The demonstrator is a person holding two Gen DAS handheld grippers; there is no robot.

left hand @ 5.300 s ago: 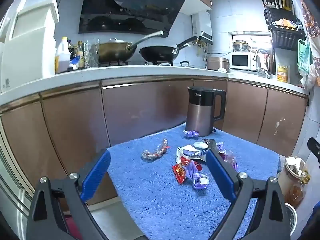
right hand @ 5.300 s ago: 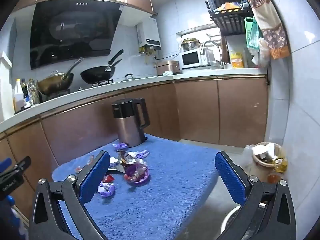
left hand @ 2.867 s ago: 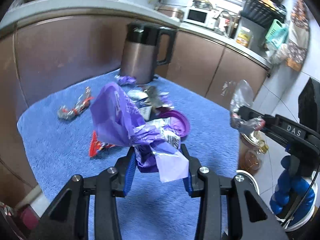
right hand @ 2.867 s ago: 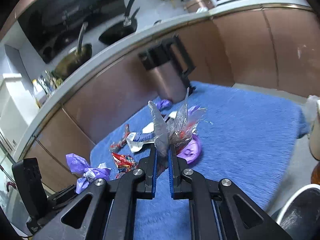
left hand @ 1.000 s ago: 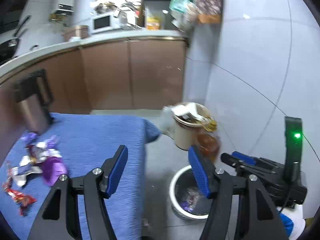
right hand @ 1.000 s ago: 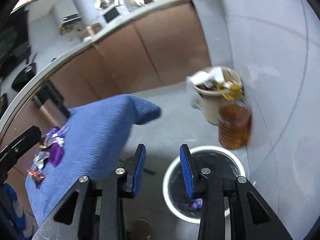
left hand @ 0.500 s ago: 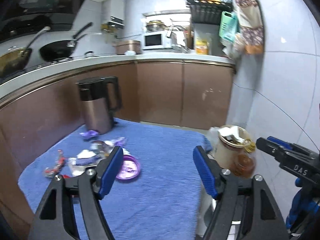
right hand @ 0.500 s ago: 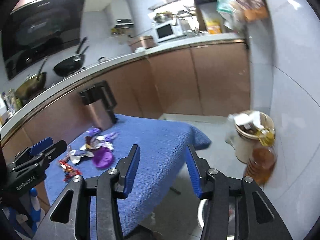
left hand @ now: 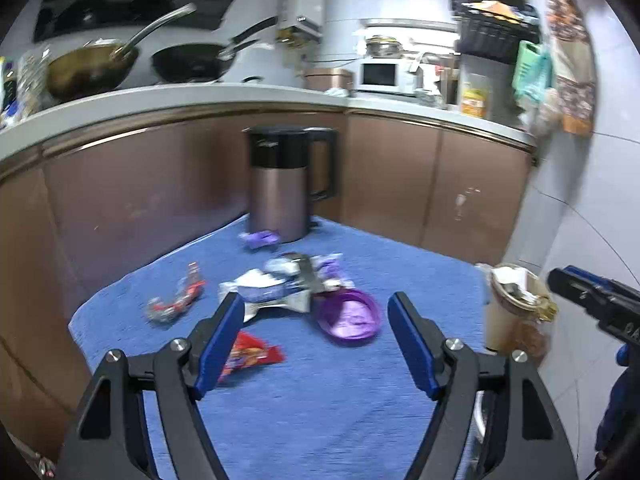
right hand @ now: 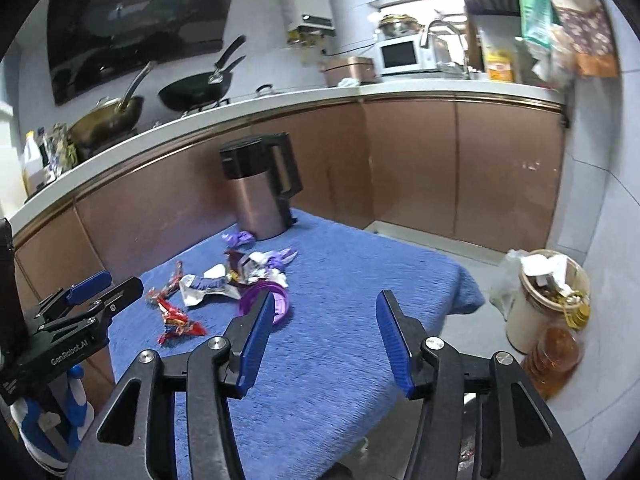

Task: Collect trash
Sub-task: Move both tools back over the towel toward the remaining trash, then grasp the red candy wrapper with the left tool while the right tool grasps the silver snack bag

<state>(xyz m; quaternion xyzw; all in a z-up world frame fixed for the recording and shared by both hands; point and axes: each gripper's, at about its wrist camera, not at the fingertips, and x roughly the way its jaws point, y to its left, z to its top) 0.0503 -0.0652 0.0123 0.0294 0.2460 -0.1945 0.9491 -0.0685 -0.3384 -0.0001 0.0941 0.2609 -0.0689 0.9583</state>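
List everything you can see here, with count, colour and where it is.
Towel: one, blue, covering the table.
Kettle: one, bronze and black, far end of the towel.
Wrappers: several, purple, silver and red, mid-towel.
Lid: one, purple, beside the wrappers.
Pans: two, on the stove.
Microwave: one, white, on the counter.
Bucket: one, cream, full, on the floor.
Left gripper: jaws open, empty.
Right gripper: jaws open, empty.

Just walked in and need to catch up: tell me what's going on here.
A person is clearing snack wrappers off a blue towel-covered table. Both the left gripper and right gripper are open and empty, jaws just opening, facing the remaining pile: a red wrapper, purple lid and silver-purple wrappers near the kettle.
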